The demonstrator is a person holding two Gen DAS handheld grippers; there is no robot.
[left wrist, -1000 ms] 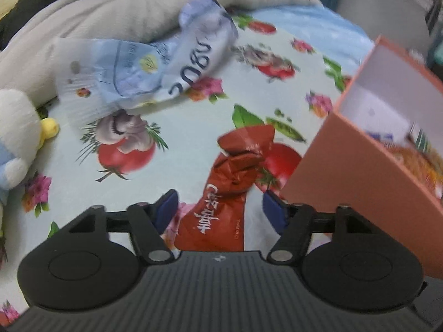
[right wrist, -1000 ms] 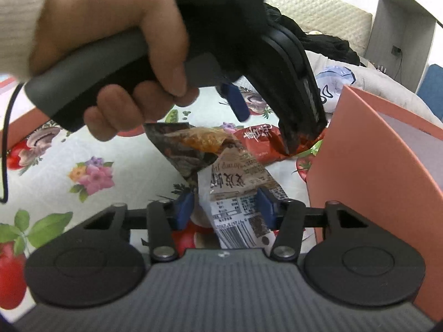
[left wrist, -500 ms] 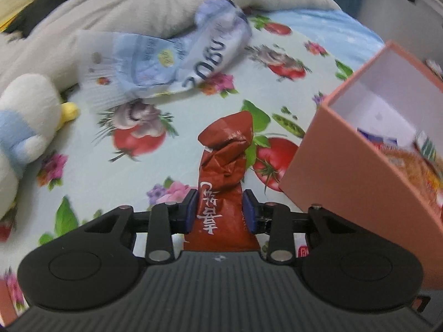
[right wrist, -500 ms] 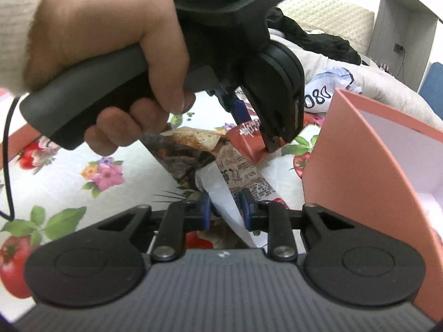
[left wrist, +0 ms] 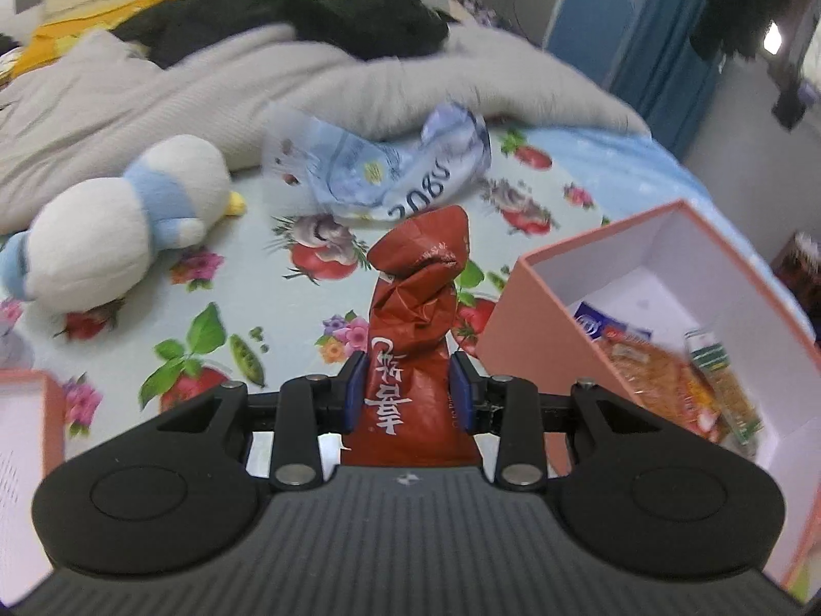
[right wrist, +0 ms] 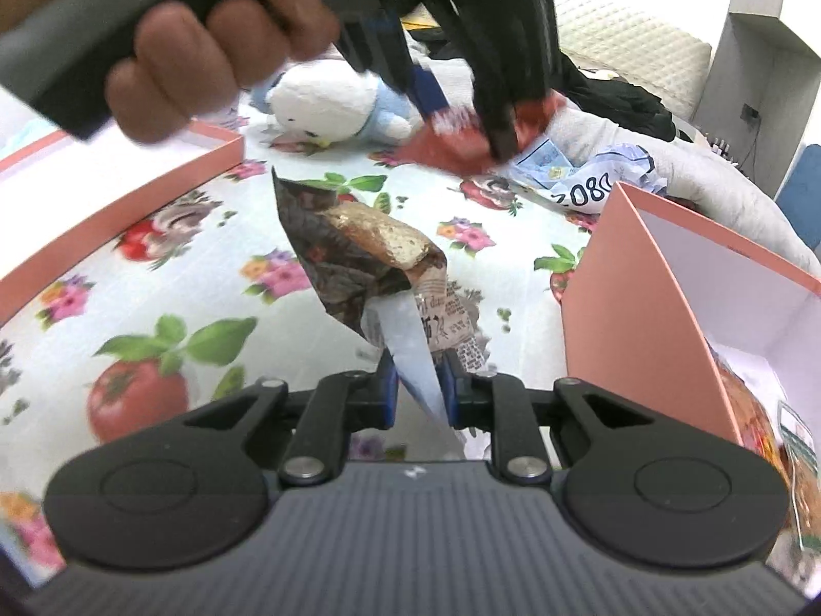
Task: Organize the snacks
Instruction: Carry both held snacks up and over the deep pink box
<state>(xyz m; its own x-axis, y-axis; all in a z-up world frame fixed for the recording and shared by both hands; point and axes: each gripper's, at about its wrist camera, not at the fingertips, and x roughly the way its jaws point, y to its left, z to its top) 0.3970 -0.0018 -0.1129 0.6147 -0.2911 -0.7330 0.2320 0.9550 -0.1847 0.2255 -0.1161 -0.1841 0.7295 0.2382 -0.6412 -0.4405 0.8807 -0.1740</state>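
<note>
My left gripper point(left wrist: 408, 394) is shut on a red snack packet point(left wrist: 418, 308) with white lettering and holds it above the flowered sheet. My right gripper point(right wrist: 416, 394) is shut on a brown snack packet point(right wrist: 359, 262) with a golden pastry picture, also lifted. The left gripper and its red packet point(right wrist: 451, 143) show blurred at the top of the right wrist view. A pink box point(left wrist: 523, 328) stands to the right with several snacks inside point(left wrist: 662, 374). It also shows in the right wrist view point(right wrist: 631, 308). A light blue bag point(left wrist: 405, 174) lies on the sheet beyond.
A white and blue plush duck point(left wrist: 118, 220) lies at the left. A grey blanket point(left wrist: 205, 82) with black clothes point(left wrist: 318, 15) lies behind. A pink box lid point(right wrist: 102, 215) sits at the left in the right wrist view; its corner point(left wrist: 31, 410) shows in the left wrist view.
Both grippers closed on their packets and lifted them off the sheet. The left gripper rose and now sits higher in the right wrist view.
</note>
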